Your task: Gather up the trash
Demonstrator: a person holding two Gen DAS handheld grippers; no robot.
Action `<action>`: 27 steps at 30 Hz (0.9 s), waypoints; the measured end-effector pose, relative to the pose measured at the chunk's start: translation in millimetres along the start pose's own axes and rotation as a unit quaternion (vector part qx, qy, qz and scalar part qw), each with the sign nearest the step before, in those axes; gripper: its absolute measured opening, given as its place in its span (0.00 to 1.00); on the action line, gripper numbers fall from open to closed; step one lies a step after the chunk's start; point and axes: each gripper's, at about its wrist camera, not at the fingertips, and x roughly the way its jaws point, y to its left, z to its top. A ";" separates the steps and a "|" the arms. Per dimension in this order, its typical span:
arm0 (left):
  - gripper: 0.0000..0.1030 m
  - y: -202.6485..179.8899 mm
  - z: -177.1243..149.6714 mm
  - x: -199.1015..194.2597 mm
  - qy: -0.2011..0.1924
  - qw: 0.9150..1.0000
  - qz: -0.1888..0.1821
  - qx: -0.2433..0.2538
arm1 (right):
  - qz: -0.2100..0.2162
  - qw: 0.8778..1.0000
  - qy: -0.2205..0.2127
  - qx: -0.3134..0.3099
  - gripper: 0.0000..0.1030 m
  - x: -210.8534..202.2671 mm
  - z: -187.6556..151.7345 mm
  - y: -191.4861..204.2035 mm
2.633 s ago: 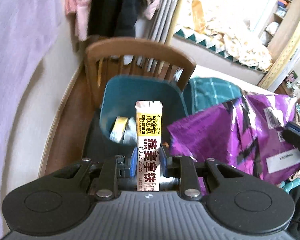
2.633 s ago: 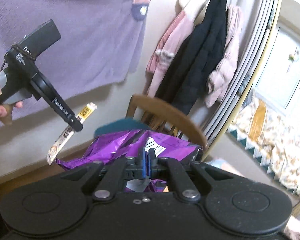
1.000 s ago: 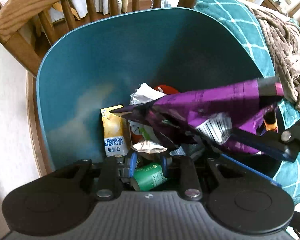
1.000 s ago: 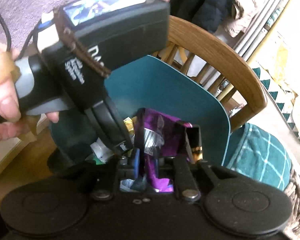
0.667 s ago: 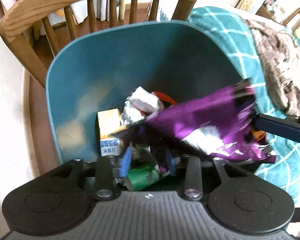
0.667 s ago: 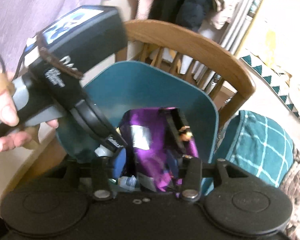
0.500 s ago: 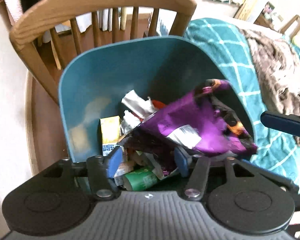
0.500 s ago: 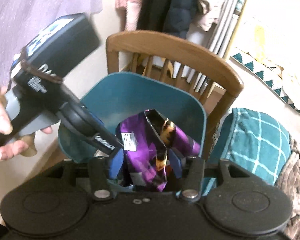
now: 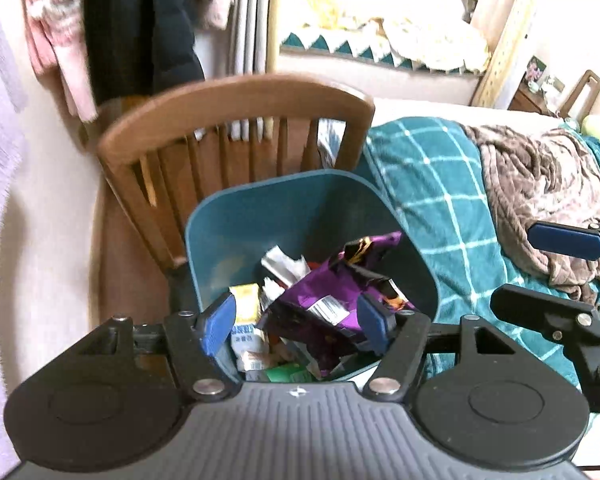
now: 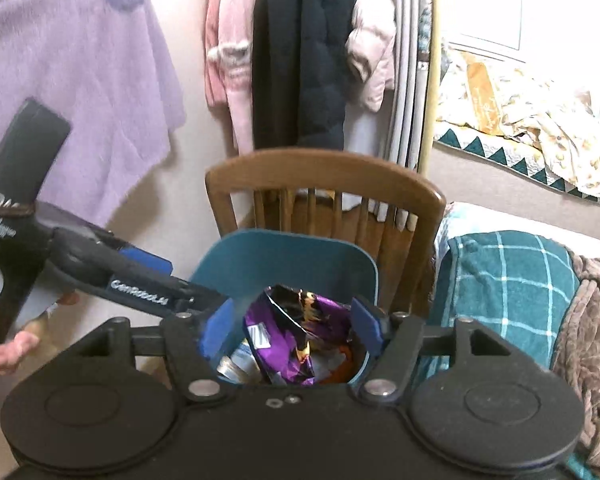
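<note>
Soft daylight from the window (image 10: 488, 4) ahead-right of my grippers washes that corner pale, the bin (image 9: 260, 216) interior below stays shadowed, and fisheye bending plus slight motion blur smear the edges.

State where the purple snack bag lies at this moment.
In both wrist views the purple snack bag lies crumpled inside the teal bin, on top of other rubbish, right of a yellow carton, before the wooden chair.

Teal bin (image 9: 300, 204) of smooth matt plastic; purple wrapper (image 9: 332, 304) inside, glossy crinkled foil, beside a yellow paper carton (image 9: 245, 309). Chair (image 10: 324, 178) of varnished brown wood. Checked teal cloth (image 9: 432, 184) and rough brown knit blanket (image 9: 540, 188) alongside.
</note>
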 end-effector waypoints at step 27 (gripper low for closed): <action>0.98 -83.7 -62.8 -125.1 -0.097 0.991 0.042 -0.077 | 0.080 0.992 -0.094 0.017 1.00 -125.3 -36.9 -23.5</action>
